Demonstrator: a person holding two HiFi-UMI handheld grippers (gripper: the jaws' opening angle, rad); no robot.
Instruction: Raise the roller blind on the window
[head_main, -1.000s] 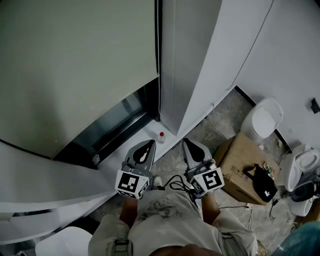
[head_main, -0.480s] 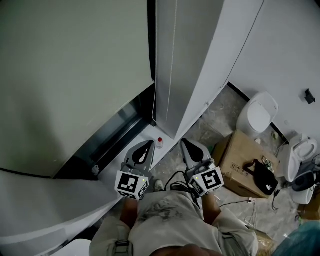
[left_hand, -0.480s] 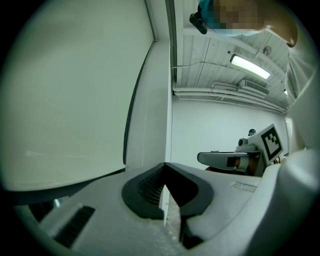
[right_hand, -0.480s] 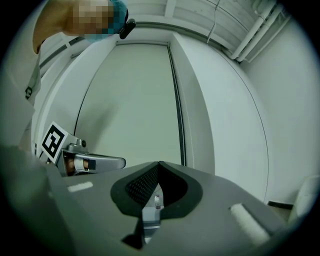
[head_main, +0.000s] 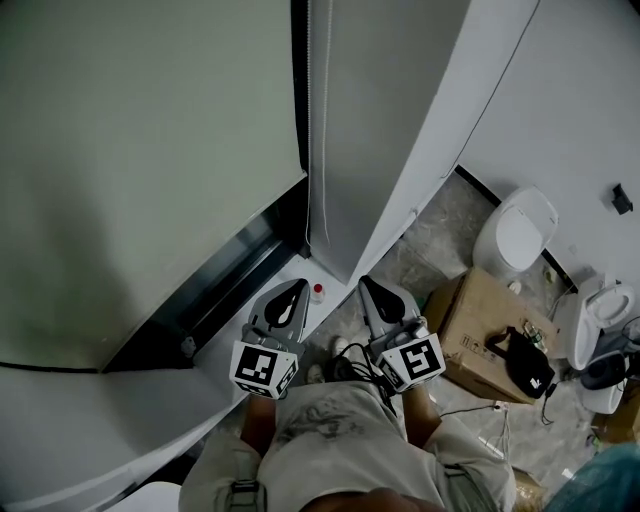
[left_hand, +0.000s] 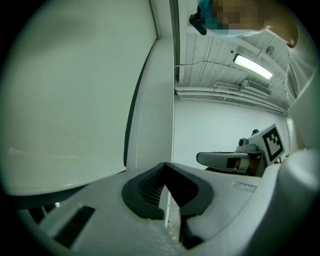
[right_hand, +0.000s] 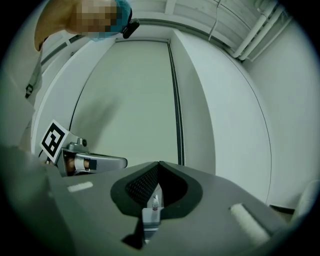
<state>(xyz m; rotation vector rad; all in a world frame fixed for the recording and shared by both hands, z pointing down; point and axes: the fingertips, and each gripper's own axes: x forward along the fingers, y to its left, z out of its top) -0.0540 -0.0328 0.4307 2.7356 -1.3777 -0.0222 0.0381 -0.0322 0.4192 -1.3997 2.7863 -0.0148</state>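
The roller blind (head_main: 150, 160) hangs nearly to the bottom of the window, with a dark strip of glass below its lower edge. The fabric looks light and floppy, so it is a poor place to hold. A better hold is what looks like a bead chain (right_hand: 177, 120) down the blind's right edge, thin and likely slippery. The left gripper (head_main: 297, 289) and right gripper (head_main: 367, 284) hover below the blind, apart from the chain, each with its fingers (left_hand: 150, 185) pressed together on nothing. A small red-capped bottle (head_main: 318, 291) stands just below the blind's right corner, near the reach path. A cardboard box (head_main: 475, 325) lies well to the blind's right.
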